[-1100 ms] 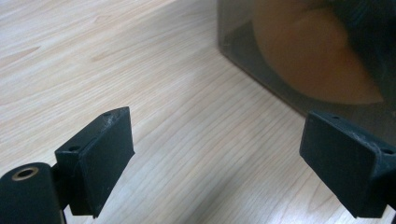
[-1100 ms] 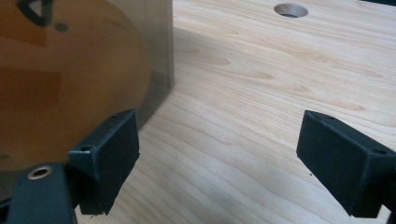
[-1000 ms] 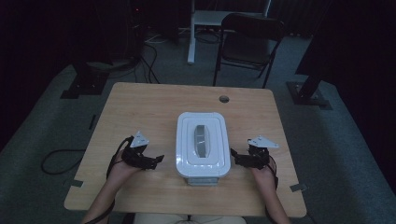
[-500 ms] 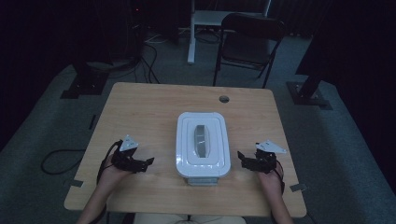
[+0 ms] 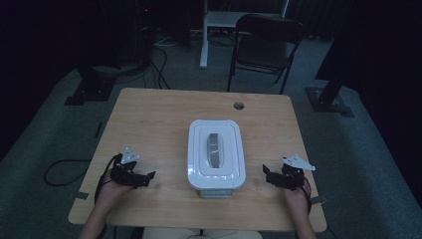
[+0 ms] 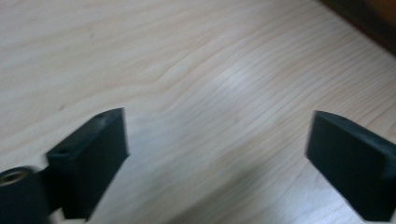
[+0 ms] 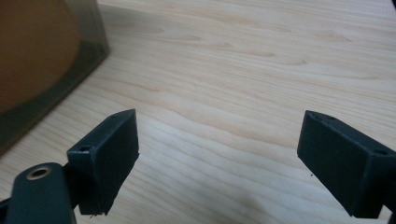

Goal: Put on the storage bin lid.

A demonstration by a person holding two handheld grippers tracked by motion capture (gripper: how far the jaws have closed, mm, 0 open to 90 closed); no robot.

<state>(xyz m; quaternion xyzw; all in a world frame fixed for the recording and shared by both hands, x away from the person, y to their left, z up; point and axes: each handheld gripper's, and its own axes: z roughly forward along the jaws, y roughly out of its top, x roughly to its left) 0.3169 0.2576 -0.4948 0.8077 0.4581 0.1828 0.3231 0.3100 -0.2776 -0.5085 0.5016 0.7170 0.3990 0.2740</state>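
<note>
Light wood grain is what sits closest to the cameras: the desk (image 5: 149,124) top runs right under both tools. In the left gripper view the left tool (image 6: 217,140) has its two black jaws spread wide with bare wood between them, nothing held, and those jaws have just been opening a bit further. Same story in the right gripper view: the right tool (image 7: 217,140) is spread wide over bare desk, gripping nothing, with a dark see-through container wall and something orange-brown behind it at the upper left of that view.

From the high view, the left tool (image 5: 144,178) sits near the front left of the desk, held in the person's left hand (image 5: 109,191), pointing in toward the middle. The right tool (image 5: 268,175) mirrors it at the front right, in the right hand (image 5: 297,194). Between them, apart from both, is the white-lidded box (image 5: 215,154) with a grey handle (image 5: 215,149) along the top of the lid. It stands around the centre of the desk, a little toward the front.

Further back there's a small round hole (image 5: 239,105) near the desk's far edge, then a dark folding chair (image 5: 266,42) on the grey floor, and cables (image 5: 157,59) off to the back left.
</note>
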